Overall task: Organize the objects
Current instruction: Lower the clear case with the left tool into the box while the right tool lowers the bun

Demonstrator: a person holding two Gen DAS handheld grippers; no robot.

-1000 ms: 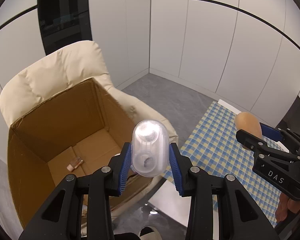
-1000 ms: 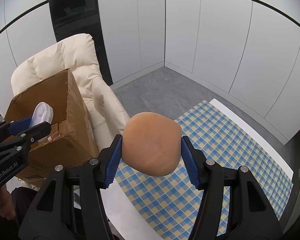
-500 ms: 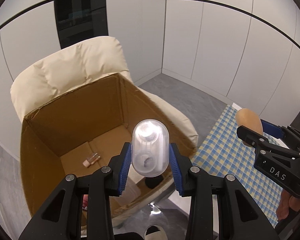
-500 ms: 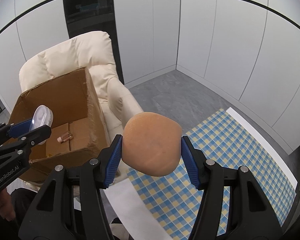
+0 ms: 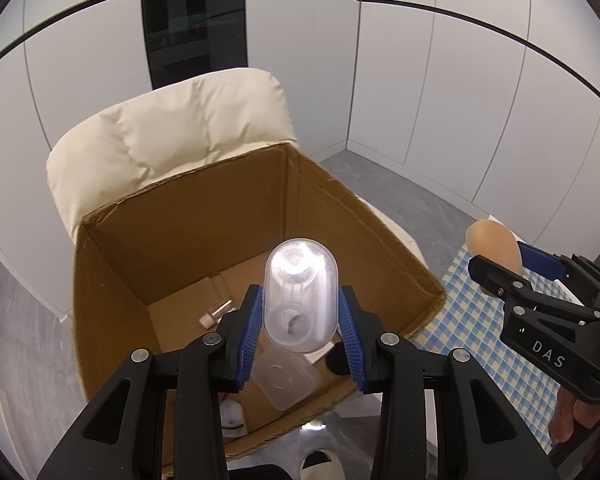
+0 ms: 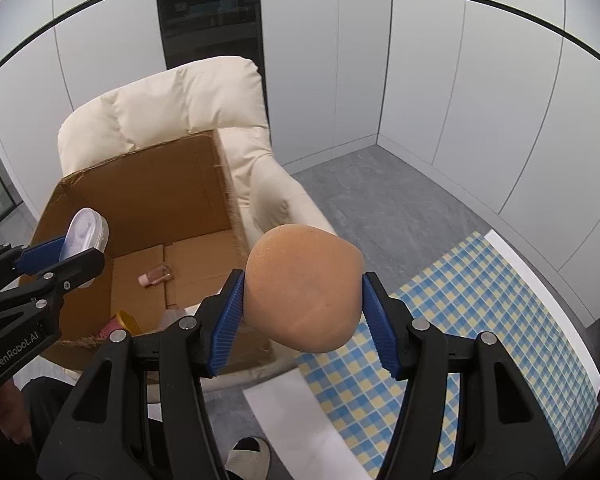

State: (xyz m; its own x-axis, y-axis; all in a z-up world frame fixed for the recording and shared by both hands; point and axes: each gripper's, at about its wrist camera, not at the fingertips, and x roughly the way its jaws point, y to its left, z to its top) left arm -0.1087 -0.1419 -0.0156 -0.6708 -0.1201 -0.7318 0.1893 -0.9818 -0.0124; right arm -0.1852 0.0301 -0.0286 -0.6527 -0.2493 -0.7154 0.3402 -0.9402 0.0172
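Two markings are legible. "DAS" is printed in pale capitals on the black body of the right gripper (image 5: 500, 270), as seen in the left wrist view. "GenRobot.AI" is printed in pale letters on the black body of the left gripper (image 6: 66, 258), as seen in the right wrist view. No other text is readable.

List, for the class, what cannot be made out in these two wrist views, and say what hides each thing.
- Cardboard box floor, left wrist view: its near part is hidden behind the clear capsule case and the left gripper.
- Yellow-lidded item, right wrist view: mostly hidden by the box wall and the right gripper's frame.
- Small bottle: too small to read any label.
- Chair seat: covered by the box.
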